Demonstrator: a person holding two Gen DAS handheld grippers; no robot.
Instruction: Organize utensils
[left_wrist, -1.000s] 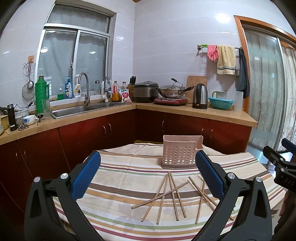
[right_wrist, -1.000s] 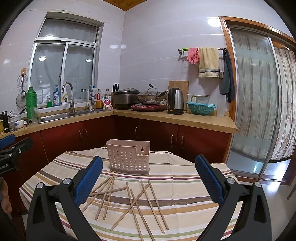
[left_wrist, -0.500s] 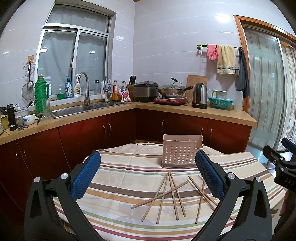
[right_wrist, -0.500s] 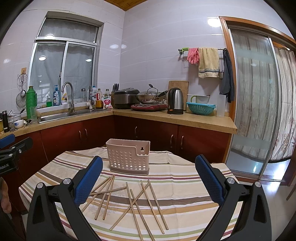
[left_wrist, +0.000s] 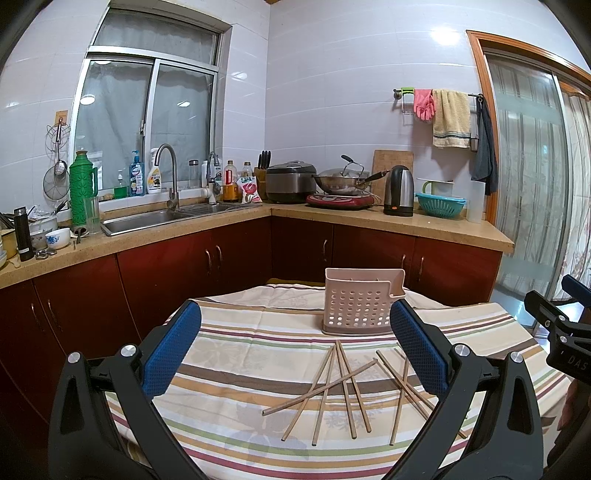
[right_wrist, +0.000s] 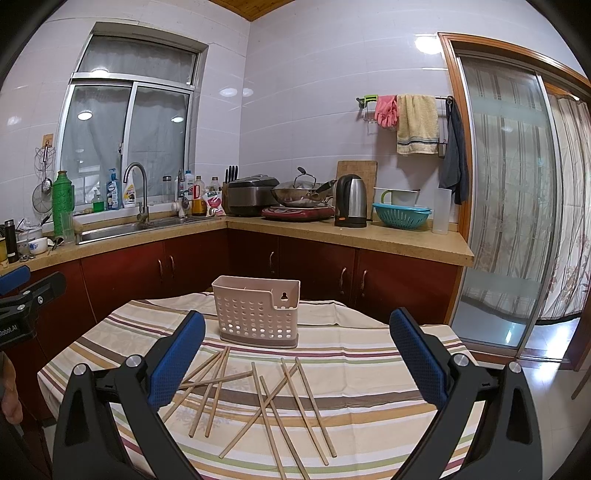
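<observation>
Several wooden chopsticks (left_wrist: 341, 384) (right_wrist: 273, 398) lie scattered and crossing on a round table with a striped cloth (left_wrist: 236, 354) (right_wrist: 362, 373). Behind them stands an upright pink perforated utensil holder (left_wrist: 360, 308) (right_wrist: 258, 312), with nothing showing above its rim. My left gripper (left_wrist: 295, 332) hovers open above the near left side of the table, nothing between its blue pads. Above the near side hangs my right gripper (right_wrist: 297, 334), open too and holding nothing. Each gripper shows at the edge of the other's view, the right gripper (left_wrist: 561, 325) and the left gripper (right_wrist: 26, 291).
Red-brown cabinets under a stone counter (left_wrist: 424, 225) wrap the far side, with a sink (left_wrist: 147, 221), rice cooker (left_wrist: 290, 181), wok, kettle (left_wrist: 399, 190) and teal colander. A sliding glass door (right_wrist: 506, 206) is at the right. A person's hand (right_wrist: 9, 402) shows at the left edge.
</observation>
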